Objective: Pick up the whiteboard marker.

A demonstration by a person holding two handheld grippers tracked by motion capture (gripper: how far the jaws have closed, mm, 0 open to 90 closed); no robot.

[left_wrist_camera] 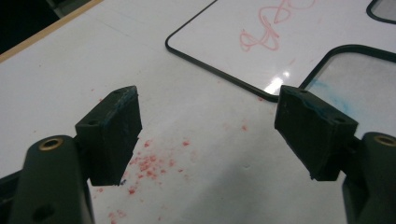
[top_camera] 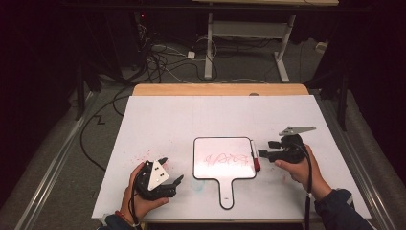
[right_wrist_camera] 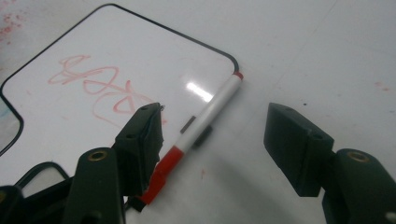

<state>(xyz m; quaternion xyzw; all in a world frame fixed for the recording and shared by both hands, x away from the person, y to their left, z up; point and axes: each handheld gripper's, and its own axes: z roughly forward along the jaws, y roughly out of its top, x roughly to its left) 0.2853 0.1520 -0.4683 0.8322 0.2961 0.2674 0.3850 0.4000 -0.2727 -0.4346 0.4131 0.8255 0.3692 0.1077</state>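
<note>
Marker (right_wrist_camera: 201, 123) lies flat on the table (top_camera: 158, 120), along the right edge of the whiteboard (top_camera: 224, 163), red cap toward the person. Right gripper (right_wrist_camera: 212, 135) straddles it, jaws apart, one pad just beside the cap, no squeeze on the barrel. Red scribble (top_camera: 228, 159) on the whiteboard. Left gripper (left_wrist_camera: 208, 135) hangs over the table left of the whiteboard, jaws spread with nothing between, red specks (left_wrist_camera: 149, 163) below.

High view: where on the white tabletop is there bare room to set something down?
The far half of the tabletop, beyond the whiteboard, is bare. So is the near strip between board handle and right hand. Crowded: the marker lies along the board's right edge, the right gripper beside it.
</note>
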